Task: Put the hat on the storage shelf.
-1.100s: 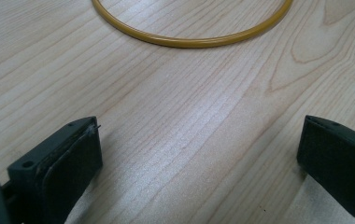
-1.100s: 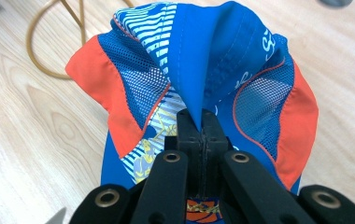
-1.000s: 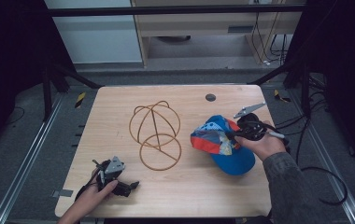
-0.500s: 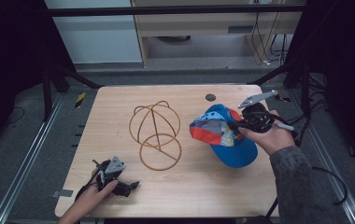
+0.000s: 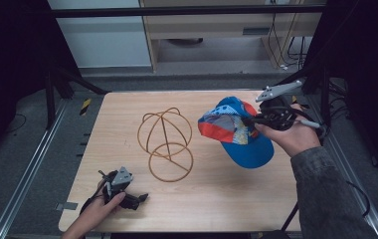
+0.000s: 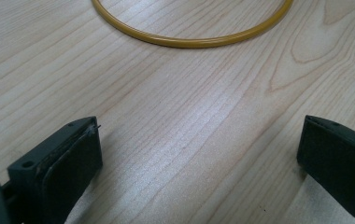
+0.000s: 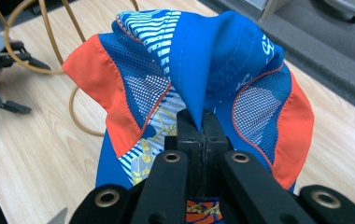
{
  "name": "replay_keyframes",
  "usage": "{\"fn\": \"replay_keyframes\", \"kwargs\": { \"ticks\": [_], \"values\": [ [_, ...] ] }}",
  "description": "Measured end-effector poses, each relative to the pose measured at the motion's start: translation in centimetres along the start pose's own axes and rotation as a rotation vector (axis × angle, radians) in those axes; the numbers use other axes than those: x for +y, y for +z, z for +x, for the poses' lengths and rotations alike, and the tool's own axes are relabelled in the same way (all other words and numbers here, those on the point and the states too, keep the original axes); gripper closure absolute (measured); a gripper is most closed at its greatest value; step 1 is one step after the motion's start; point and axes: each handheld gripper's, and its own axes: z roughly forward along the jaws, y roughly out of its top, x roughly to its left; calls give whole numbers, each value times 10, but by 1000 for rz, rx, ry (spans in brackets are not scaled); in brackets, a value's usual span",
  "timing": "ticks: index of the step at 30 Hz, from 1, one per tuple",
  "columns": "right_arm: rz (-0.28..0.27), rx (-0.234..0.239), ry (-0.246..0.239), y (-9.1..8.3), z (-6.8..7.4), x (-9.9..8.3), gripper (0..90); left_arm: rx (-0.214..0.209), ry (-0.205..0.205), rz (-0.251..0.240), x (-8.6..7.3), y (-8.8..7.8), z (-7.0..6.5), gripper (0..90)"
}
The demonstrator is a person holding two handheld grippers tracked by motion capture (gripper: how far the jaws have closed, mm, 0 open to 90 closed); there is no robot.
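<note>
- Left gripper [image 5: 127,196]: lies low at the near left corner of the table [image 5: 217,209], held by the person's left hand [image 5: 95,211]. In the left gripper view its two black jaws stand wide apart with bare wood between them; nothing is held.
- Wire frame [image 5: 166,144]: a gold-coloured dome of thin hoops standing on a round base ring, left of the table's centre. The base ring [image 6: 189,35] lies flat on the wood just ahead of the left gripper's spread jaws, apart from them. Nothing sits on or inside the frame.
- Cap [image 5: 236,132]: blue, with orange and mesh panels and a patterned lining. It hangs clear of the surface over the right half of the table, to the right of the wire frame and apart from it. The blue brim points down toward the near right side; the crown opening faces left toward the frame.
- Right gripper [image 5: 256,119]: held by the person's right hand [image 5: 291,137] above the right edge of the table, directly right of the cap. In the right gripper view its jaws are pressed together on a fold of the cap's blue fabric [image 7: 203,112], and the cap's crown spreads out beyond them.
- Far part of the table: a small dark round mark near the far edge, too small to identify.
</note>
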Motion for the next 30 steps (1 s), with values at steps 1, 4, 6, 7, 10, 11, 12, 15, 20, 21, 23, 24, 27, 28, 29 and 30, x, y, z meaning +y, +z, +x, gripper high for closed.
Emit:
{"fn": "replay_keyframes", "kwargs": {
  "ticks": [1, 4, 6, 7, 10, 11, 12, 15, 20, 21, 23, 24, 27, 28, 29, 30],
  "values": [
    [-7, 0, -3, -1, 1, 3, 900, 0, 0, 0, 0, 0, 0, 0],
    [-20, 0, -11, -6, 3, 10, 899, 1, 0, 0, 0, 0, 0, 0],
    [-25, -1, -19, -8, 5, 16, 899, 0, 0, 1, 0, 0, 0, 0],
    [-24, 0, -27, -9, 6, 18, 899, 0, 0, 1, 0, 0, 0, 0],
    [-29, 3, -37, -10, 9, 21, 899, 1, 0, 1, 0, 0, 0, 0],
    [-30, 4, -40, -10, 10, 22, 899, 1, 0, 1, 0, 0, 0, 0],
    [-32, 2, -43, -12, 10, 23, 899, 1, 0, 0, 0, 0, 0, 0],
    [-53, 5, -36, -16, 9, 29, 899, 0, 1, 1, 0, 0, 0, 0],
    [-69, -1, -58, -18, 13, 45, 899, -1, 2, 3, 0, 0, 0, 0],
    [-68, 0, -64, -17, 14, 48, 900, -1, 1, 3, 0, 0, 0, 0],
    [-74, 4, -69, -17, 16, 51, 899, -1, 1, 3, 0, 0, 0, 0],
    [-77, 6, -70, -16, 17, 52, 899, -1, 2, 3, 0, 0, 0, 0],
    [-86, 12, -74, -15, 20, 53, 899, -1, 1, 3, 0, 0, 0, 0],
    [-86, 12, -73, -15, 20, 54, 899, -1, 1, 3, 0, 0, 0, 0],
    [-85, 14, -72, -15, 20, 55, 900, -1, 1, 2, 0, 0, 0, 0],
    [-85, 15, -74, -15, 20, 56, 899, -1, 1, 3, 0, 0, 0, 0]
  ]
}}
